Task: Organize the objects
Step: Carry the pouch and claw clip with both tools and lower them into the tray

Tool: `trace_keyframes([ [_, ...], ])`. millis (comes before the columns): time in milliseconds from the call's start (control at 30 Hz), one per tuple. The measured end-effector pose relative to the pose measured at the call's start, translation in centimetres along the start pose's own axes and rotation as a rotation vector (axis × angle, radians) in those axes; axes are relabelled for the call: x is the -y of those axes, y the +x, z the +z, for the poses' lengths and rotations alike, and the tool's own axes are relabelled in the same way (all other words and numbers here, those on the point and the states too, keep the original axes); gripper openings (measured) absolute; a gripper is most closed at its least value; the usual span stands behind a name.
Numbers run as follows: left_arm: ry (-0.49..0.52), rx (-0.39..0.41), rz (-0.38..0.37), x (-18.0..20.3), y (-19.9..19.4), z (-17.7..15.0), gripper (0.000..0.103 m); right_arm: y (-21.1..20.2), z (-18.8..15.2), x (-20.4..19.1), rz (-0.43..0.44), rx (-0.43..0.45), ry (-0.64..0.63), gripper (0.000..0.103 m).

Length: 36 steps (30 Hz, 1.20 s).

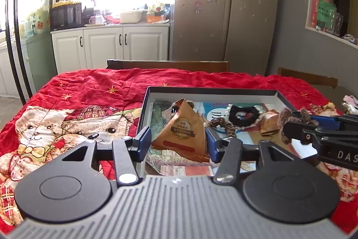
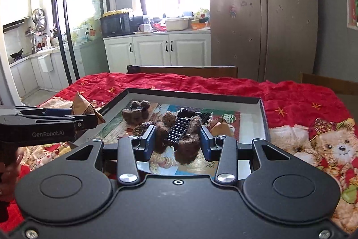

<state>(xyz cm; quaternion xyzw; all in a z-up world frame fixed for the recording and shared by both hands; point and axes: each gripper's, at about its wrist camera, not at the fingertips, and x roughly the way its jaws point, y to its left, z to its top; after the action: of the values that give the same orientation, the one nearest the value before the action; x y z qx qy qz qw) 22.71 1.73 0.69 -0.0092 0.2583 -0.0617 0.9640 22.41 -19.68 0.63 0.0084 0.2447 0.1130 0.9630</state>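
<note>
A shallow dark-rimmed box [image 1: 208, 91] lies on the red bear-print cloth; it also shows in the right wrist view [image 2: 192, 94]. My left gripper [image 1: 176, 142] is shut on a brown pyramid paper packet [image 1: 182, 129] over the box's near left part; the packet also shows in the right wrist view [image 2: 84, 109]. My right gripper [image 2: 177, 141] is shut on a brown furry hair claw clip with black teeth [image 2: 179, 136], held over the box; the clip also shows in the left wrist view [image 1: 290, 120]. A black scrunchie [image 1: 242, 114], a braided brown hair tie [image 1: 221, 123] and a second brown packet [image 1: 268, 121] lie in the box.
A brown fuzzy item [image 2: 136, 113] lies at the box's far left. Small things [image 1: 351, 103] lie on the cloth at the right edge. Wooden chair backs [image 1: 170, 65] stand behind the table. White cabinets [image 1: 109, 44] and a fridge [image 1: 223, 3] are beyond.
</note>
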Motion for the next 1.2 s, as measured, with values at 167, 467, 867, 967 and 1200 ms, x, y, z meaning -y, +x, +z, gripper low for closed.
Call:
trace_keyframes([
  [167,-0.008,-0.014,0.018,-0.1,1.9,0.0,0.055,2.2,0.0,-0.1,-0.029,-0.006,0.007,0.039],
  [467,-0.049,-0.027,0.026,-0.3,4.1,-0.3,0.055,5.0,-0.8,0.8,-0.065,-0.017,0.032,0.039],
  [867,0.005,-0.054,0.024,0.2,6.2,-1.1,0.055,7.2,-2.0,1.1,-0.061,-0.078,0.034,0.040],
  [967,0.005,-0.056,0.024,0.2,6.5,-1.1,0.055,7.6,-2.3,1.0,-0.065,-0.089,0.024,0.040],
  [1200,0.016,-0.064,0.030,0.2,6.8,-1.2,0.056,7.9,-2.3,1.3,-0.071,-0.097,0.036,0.040],
])
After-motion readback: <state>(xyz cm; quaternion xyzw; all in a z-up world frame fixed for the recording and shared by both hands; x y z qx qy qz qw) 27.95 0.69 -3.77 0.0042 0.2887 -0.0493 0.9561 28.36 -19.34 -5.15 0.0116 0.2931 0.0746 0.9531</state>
